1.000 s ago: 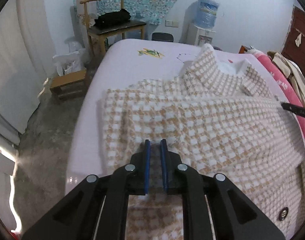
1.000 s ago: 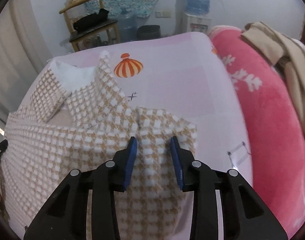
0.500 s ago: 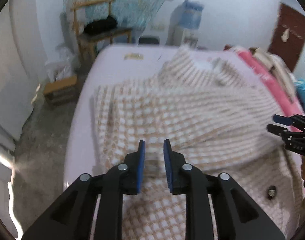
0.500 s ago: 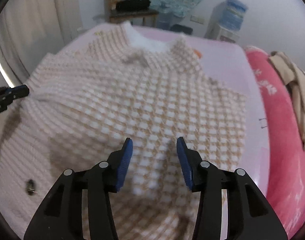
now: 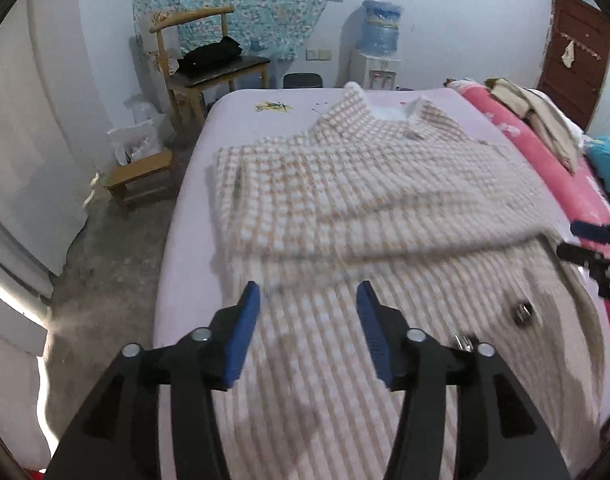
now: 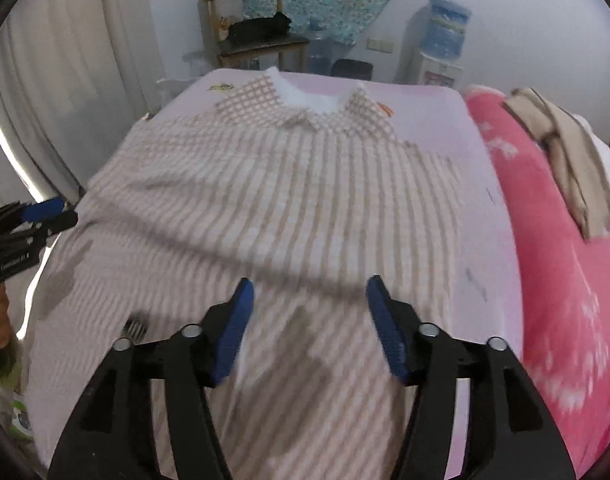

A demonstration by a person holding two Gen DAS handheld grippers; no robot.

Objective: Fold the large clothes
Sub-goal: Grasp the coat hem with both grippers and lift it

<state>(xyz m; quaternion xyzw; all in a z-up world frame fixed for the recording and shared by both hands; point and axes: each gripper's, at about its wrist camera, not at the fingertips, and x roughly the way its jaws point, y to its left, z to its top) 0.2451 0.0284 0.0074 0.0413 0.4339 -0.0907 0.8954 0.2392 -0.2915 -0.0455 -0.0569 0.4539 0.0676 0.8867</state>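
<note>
A wooden chair (image 5: 209,68) and water dispenser (image 5: 377,60) stand against white walls.

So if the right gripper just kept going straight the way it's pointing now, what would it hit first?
Most likely the checked coat spread on the bed. The right gripper angles down over the coat's lower half, jaws opening with nothing between them. Nothing else sits in that line, though blur hides the exact gap.

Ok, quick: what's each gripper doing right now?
Left gripper: fingers opening, nothing gripped, above the checked coat.
Right gripper: fingers opening, nothing gripped, above the same coat.
</note>
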